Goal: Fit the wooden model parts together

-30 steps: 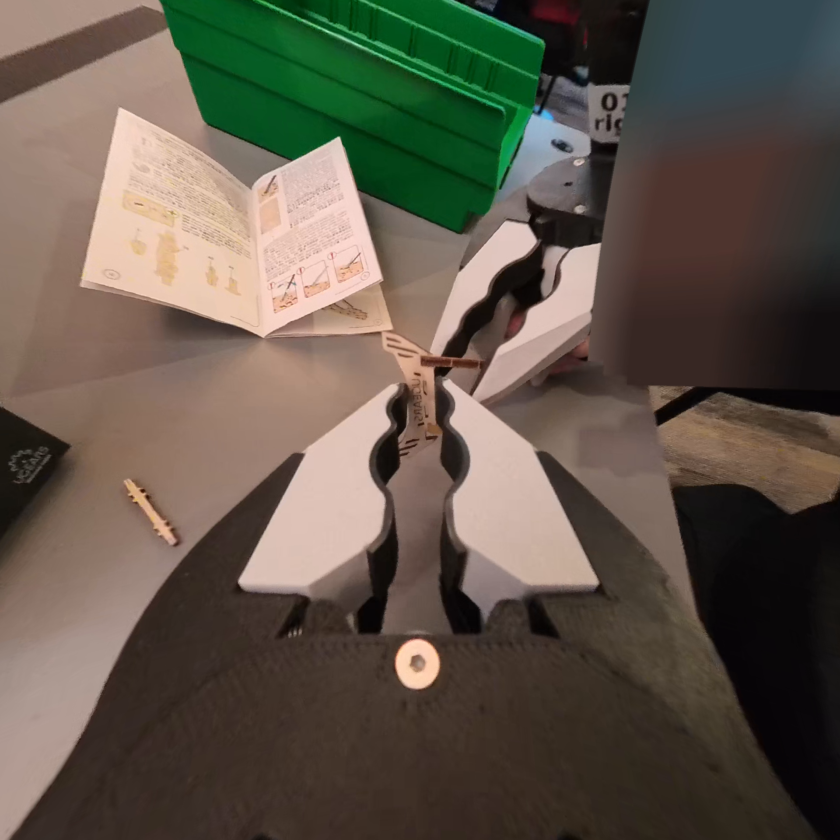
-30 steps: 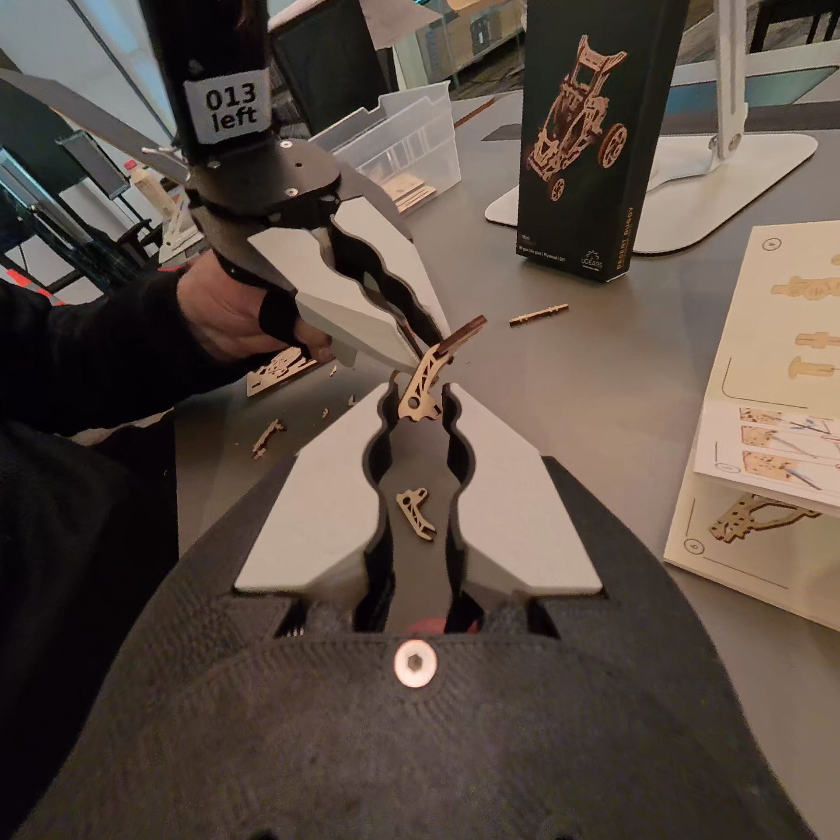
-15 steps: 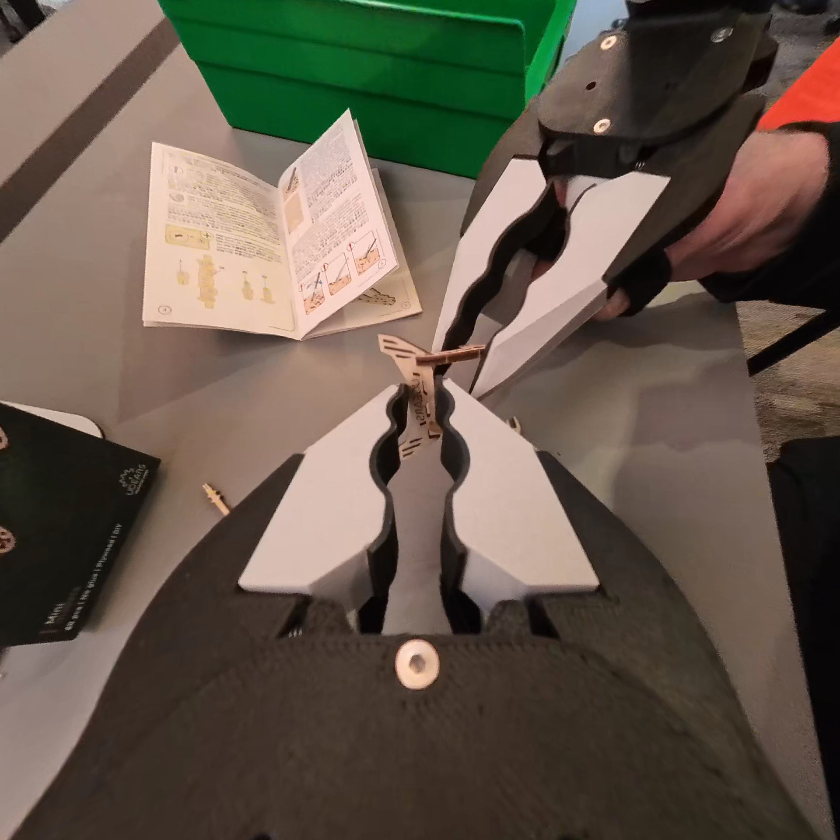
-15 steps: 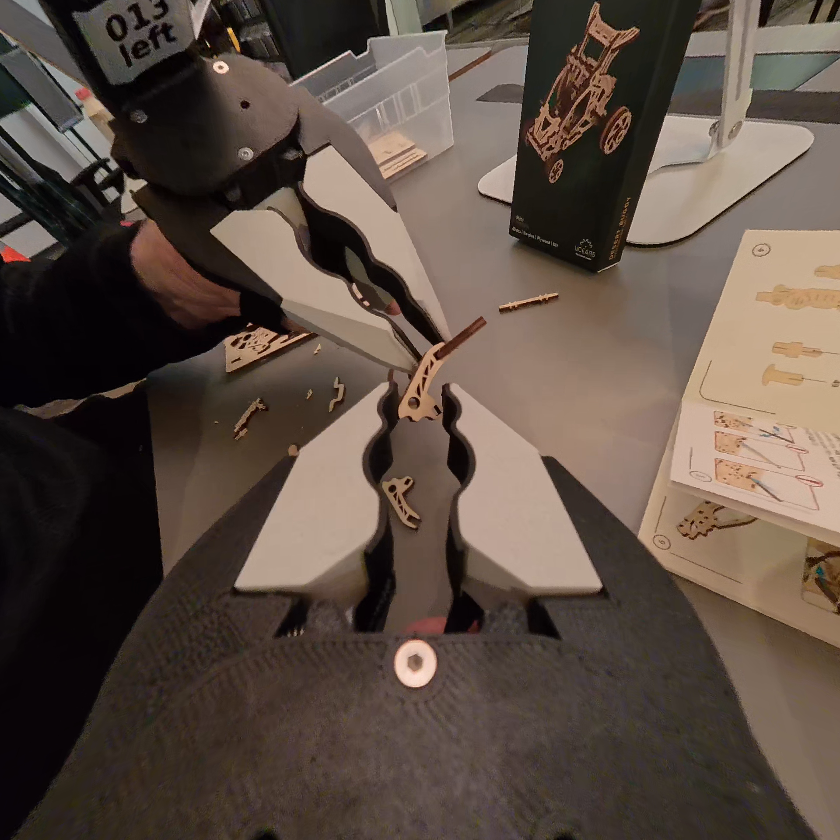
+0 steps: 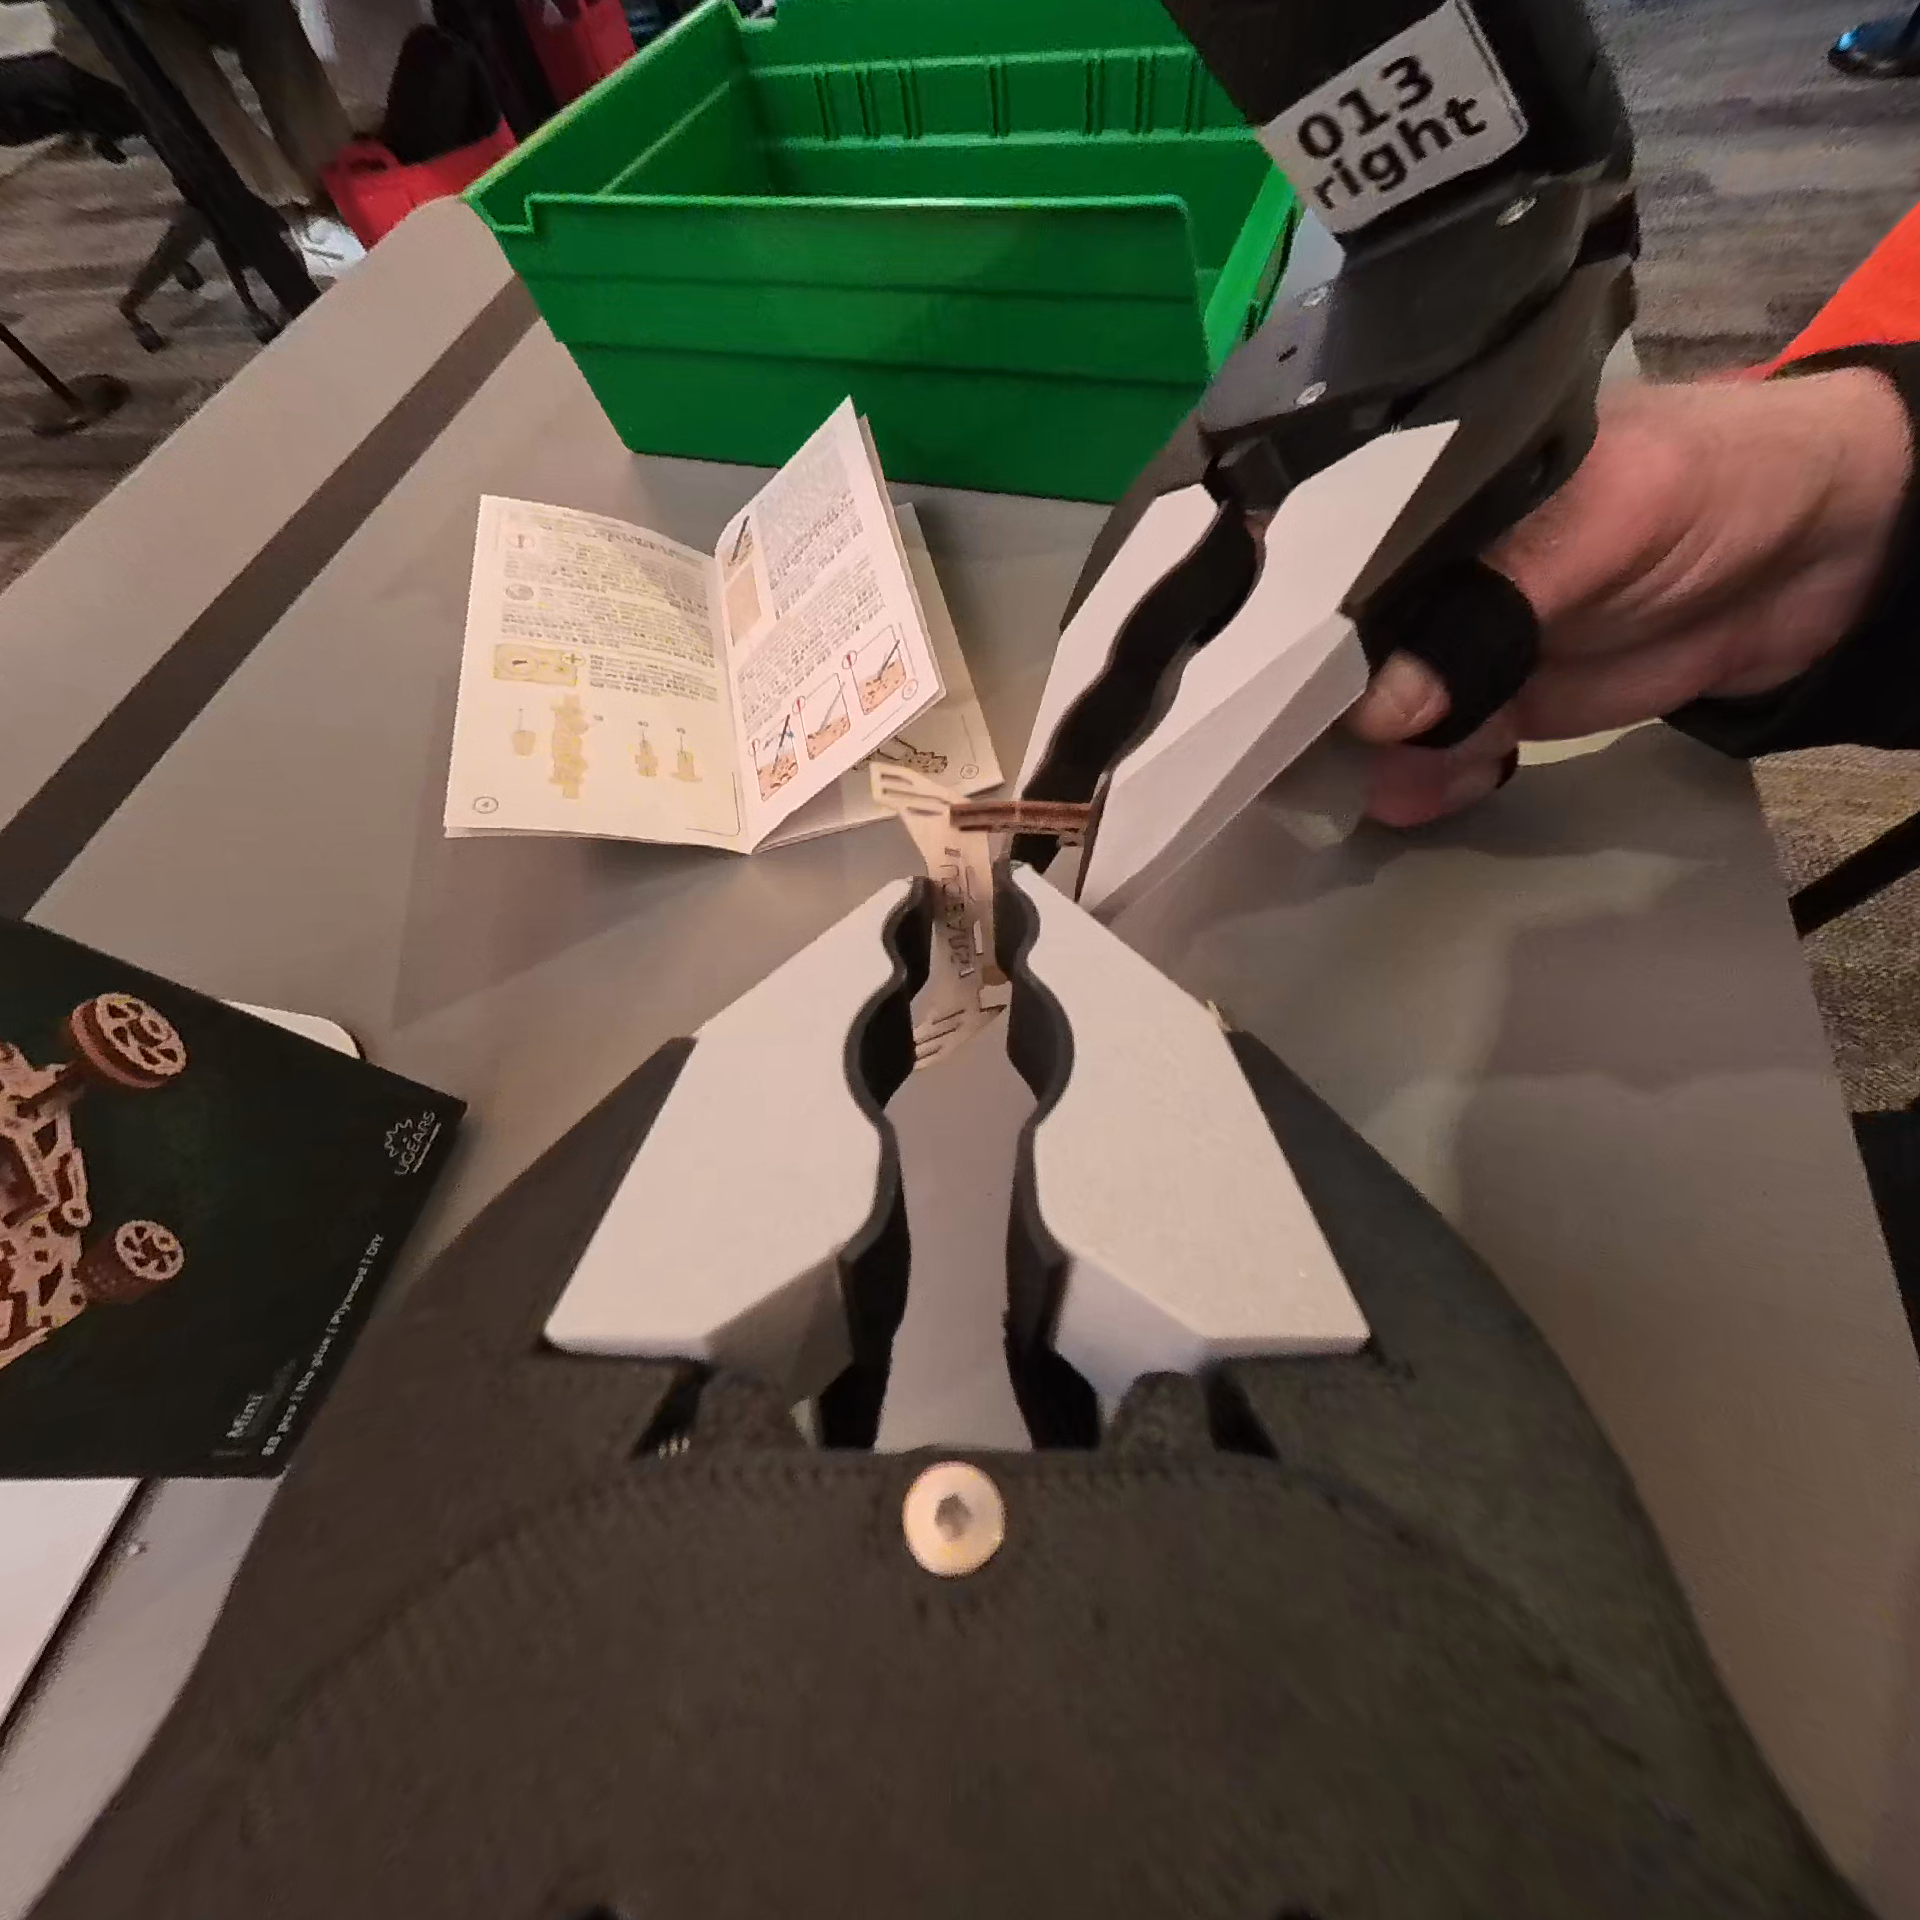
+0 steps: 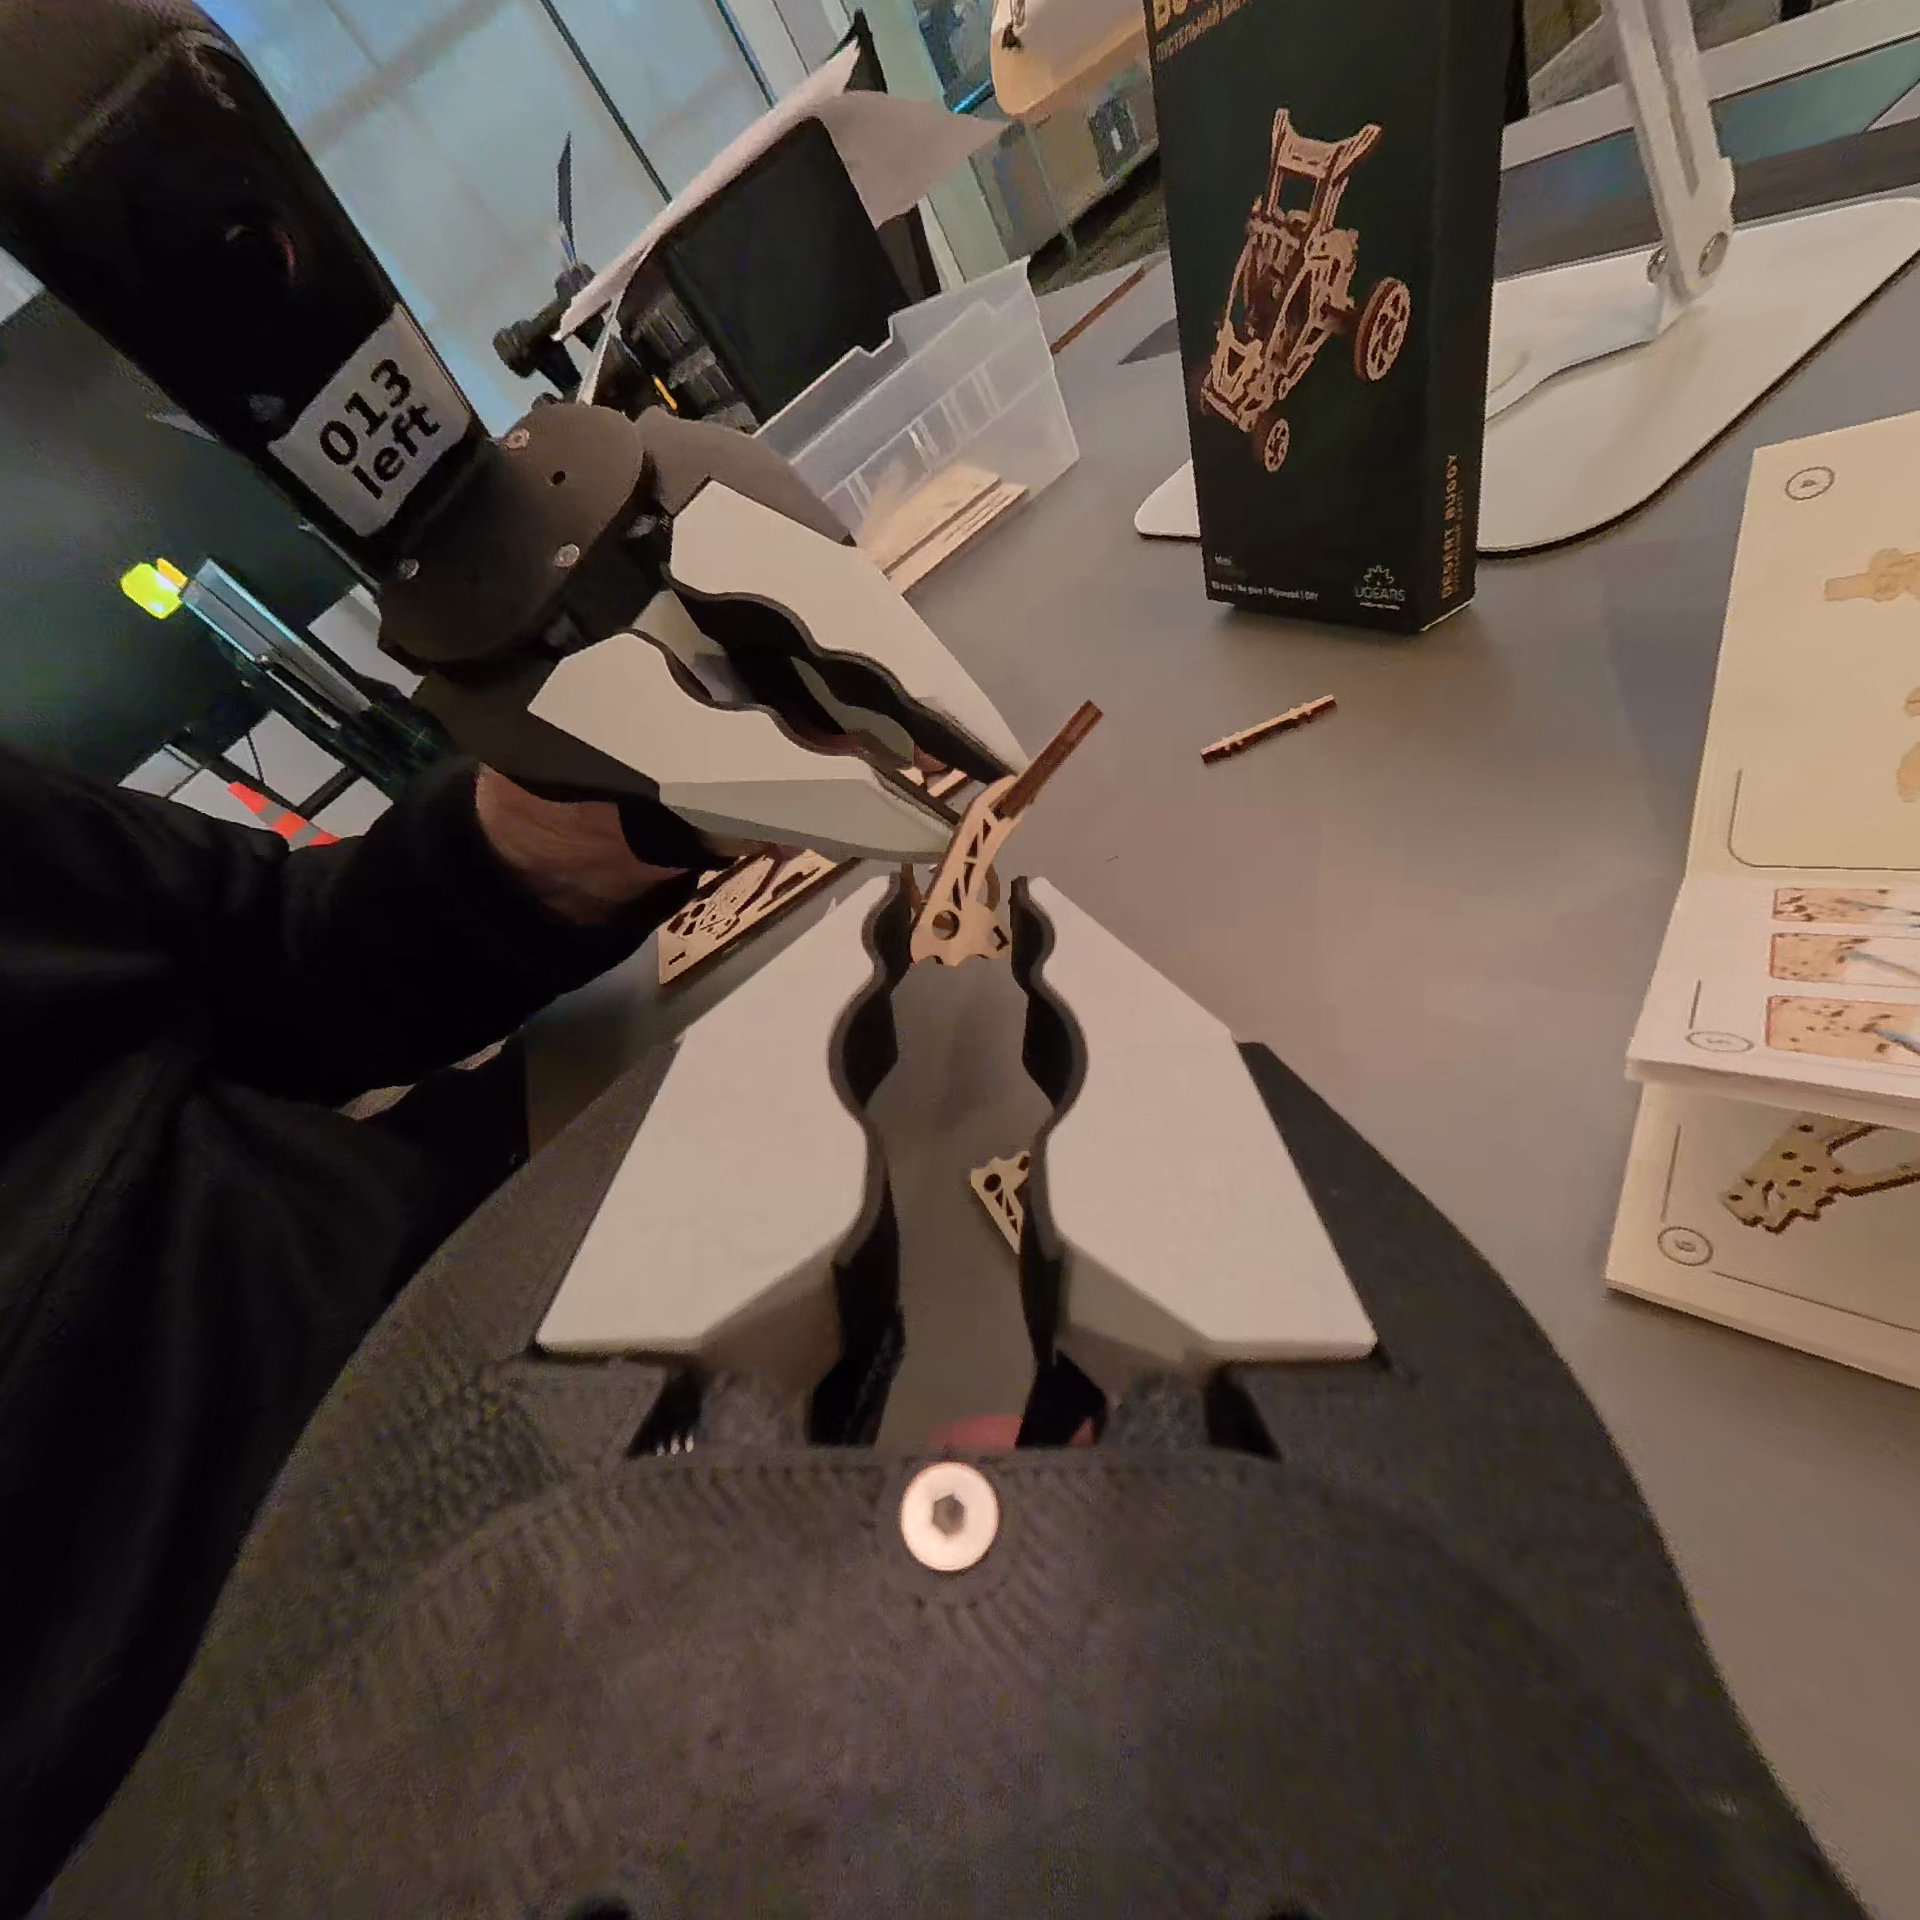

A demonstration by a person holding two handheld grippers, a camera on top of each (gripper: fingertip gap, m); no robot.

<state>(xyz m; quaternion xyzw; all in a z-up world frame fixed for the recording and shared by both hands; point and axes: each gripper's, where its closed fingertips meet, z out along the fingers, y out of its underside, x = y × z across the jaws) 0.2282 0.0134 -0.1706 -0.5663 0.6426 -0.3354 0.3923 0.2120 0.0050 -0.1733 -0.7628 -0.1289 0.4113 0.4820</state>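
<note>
My left gripper is shut on a flat, pale wooden strip that stands upright between its pads. My right gripper is shut on a latticed wooden arm piece with a round hole. In the left wrist view the right gripper comes in from the upper right, and its piece shows edge-on as a brown bar meeting the top of the strip. In the right wrist view the left gripper comes in from the upper left, and its strip shows edge-on against the arm piece's upper end. Both parts are held above the grey table.
A green bin and an open instruction booklet lie beyond the grippers, with a black model box at the left. The right wrist view shows a standing box, a clear bin, a wooden pin, a cut-out sheet and a loose part. The grippers are tip to tip, or close to it.
Both grippers have tilted and shifted together while keeping hold of their parts. The two wooden parts have stayed in contact at the same spot. The right gripper's hand has come into the left wrist view.
</note>
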